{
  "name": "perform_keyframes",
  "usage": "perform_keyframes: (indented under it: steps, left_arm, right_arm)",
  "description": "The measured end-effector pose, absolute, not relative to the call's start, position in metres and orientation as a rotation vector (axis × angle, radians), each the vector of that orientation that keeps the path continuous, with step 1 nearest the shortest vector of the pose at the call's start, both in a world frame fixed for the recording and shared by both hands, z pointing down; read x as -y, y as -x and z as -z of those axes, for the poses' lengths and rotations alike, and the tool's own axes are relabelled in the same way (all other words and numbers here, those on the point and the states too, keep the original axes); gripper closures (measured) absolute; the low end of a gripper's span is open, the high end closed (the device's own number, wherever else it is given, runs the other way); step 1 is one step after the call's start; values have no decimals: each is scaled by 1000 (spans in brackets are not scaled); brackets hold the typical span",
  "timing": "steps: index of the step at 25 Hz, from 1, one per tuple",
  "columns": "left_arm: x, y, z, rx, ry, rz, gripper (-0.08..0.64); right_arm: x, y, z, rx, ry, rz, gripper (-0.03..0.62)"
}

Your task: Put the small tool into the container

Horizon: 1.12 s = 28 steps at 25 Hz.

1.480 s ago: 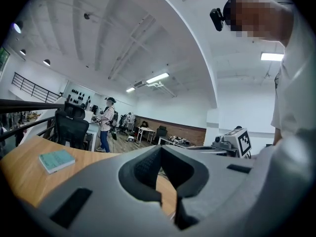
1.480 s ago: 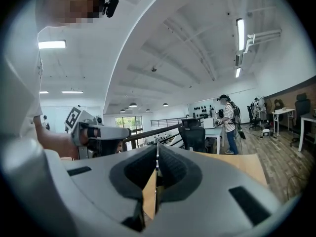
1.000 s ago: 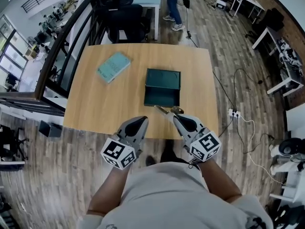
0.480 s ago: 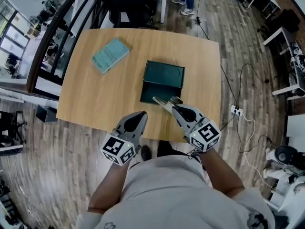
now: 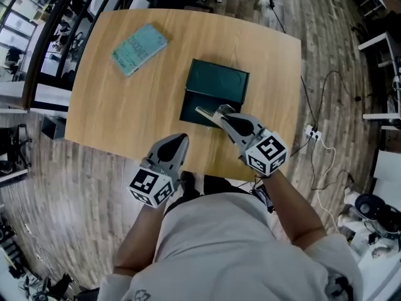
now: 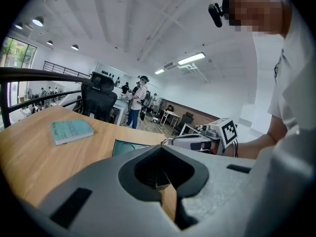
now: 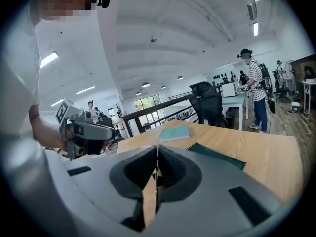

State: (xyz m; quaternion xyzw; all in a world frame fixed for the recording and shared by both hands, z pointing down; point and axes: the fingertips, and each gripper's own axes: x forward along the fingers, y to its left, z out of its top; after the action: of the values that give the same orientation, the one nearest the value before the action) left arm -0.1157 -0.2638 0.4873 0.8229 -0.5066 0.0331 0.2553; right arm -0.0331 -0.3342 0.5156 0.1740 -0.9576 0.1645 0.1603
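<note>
Far left on worktop (image 5: 119, 105), teal book (image 5: 133, 49). Then left claw (image 5: 180, 138), pinched shut and empty, above near edge. At middle, green container (image 5: 216, 86). Rightmost, right claw (image 5: 220, 113) clamped on small tool (image 5: 205, 113), tip over container's near rim.

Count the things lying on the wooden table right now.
2: a teal book at the far left, a dark green container mid-table; the near edge is partly covered.

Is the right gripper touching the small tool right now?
Touching. The right gripper view shows the right gripper with its fingers pressed onto the thin small tool between them.
</note>
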Motion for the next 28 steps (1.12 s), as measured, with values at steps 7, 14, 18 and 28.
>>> perform_keyframes:
  steps: [7,14,18,28]
  left_arm:
    - [271,128,-522,1382,-2158,-113,555]
    - [271,120,-555,1359,-2106,-161,555]
    - [279,126,-557,1374,-2106,-153,555]
    - [284,124,-569,1385,-2063,-154,555]
  right_arm:
    - [345,50,-564,2673,-367,-489,571]
    - [348,56,-610,2612,-275,-522,571]
    - [347,64,-640,2564,-210,-558,569]
    - [344,69,-683,2484,-143,-590,566]
